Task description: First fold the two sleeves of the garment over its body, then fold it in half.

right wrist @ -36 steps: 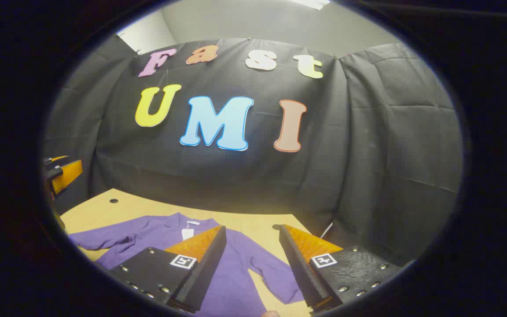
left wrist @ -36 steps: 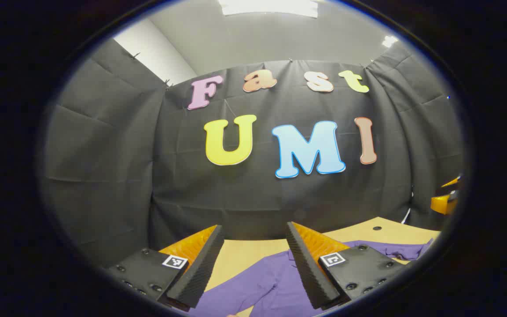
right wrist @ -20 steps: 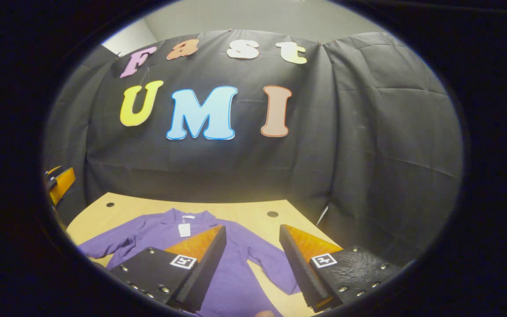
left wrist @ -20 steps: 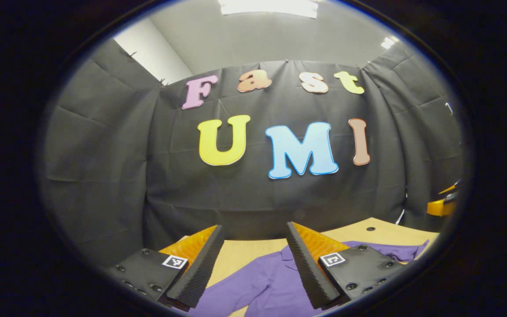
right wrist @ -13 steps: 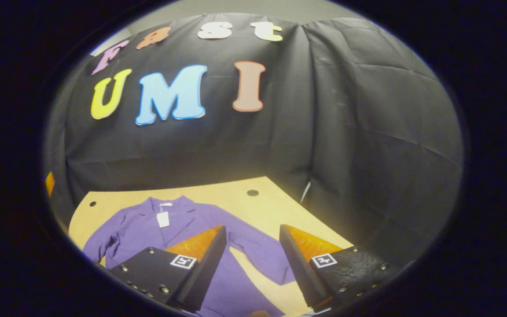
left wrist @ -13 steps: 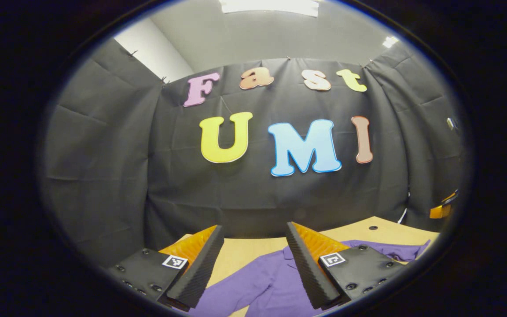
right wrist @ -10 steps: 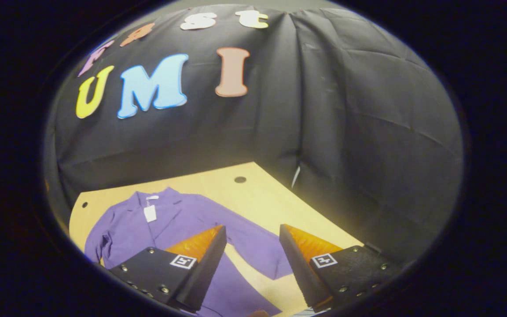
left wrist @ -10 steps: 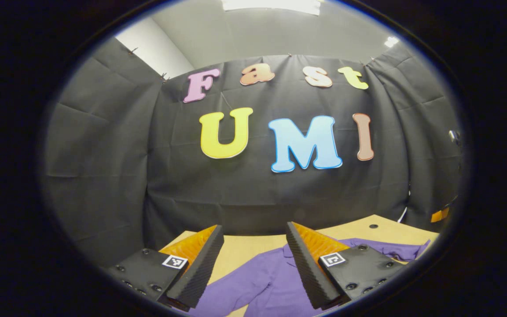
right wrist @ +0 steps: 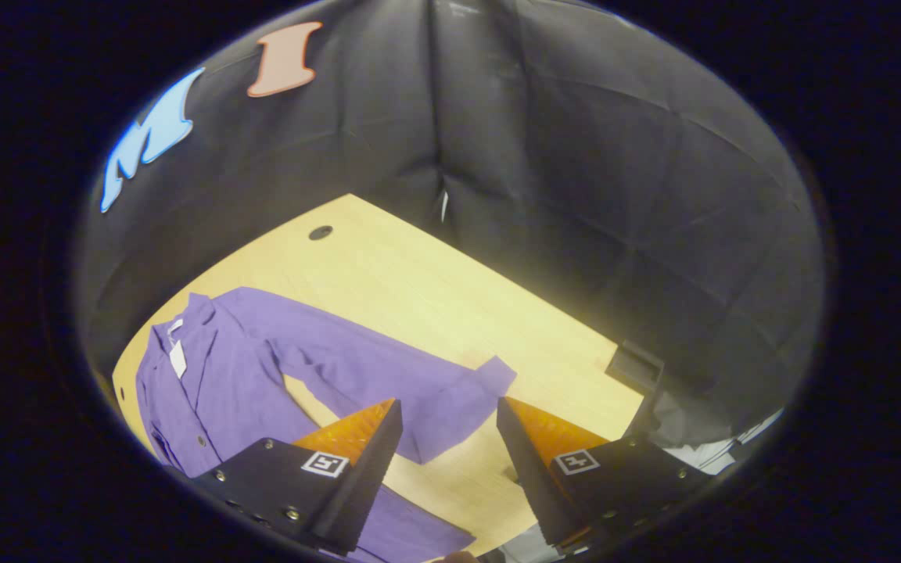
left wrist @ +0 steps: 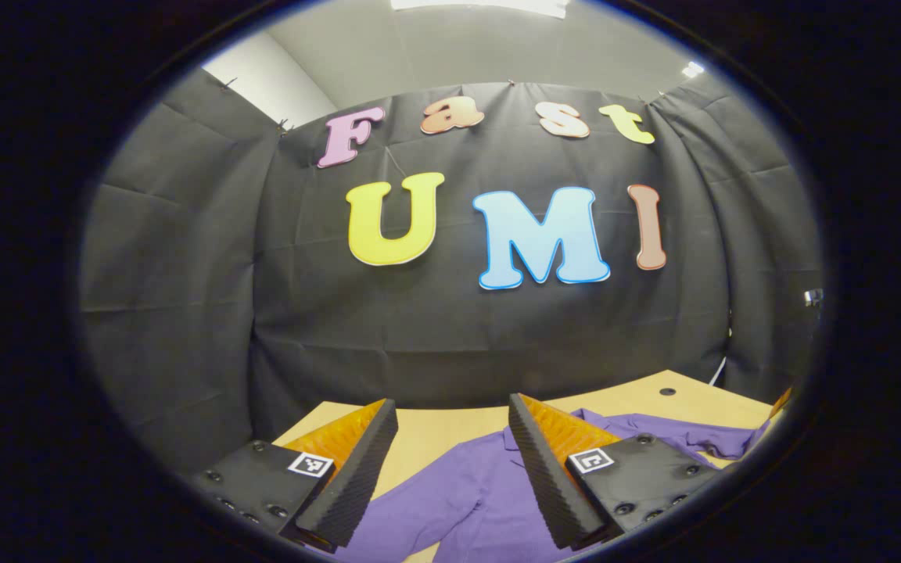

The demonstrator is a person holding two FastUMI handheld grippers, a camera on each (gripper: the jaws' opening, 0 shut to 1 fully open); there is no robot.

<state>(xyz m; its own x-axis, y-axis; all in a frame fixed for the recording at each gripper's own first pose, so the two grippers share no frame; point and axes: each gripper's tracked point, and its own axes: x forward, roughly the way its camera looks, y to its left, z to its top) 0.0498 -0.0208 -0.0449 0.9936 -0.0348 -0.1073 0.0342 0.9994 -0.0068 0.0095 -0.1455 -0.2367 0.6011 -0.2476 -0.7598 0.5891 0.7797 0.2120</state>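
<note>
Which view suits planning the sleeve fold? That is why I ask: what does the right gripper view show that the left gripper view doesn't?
Right gripper view: looking down, the right sleeve laid out flat to its cuff, and a white tag at the collar.
Left gripper view: a ceiling light and much of the booth wall, seen from low down.
Both: the purple garment on the wooden table, with the open right claw or the open left claw in front.

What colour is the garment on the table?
The garment is plain purple, with a small white tag near its collar. It shows best in the right gripper view.
</note>
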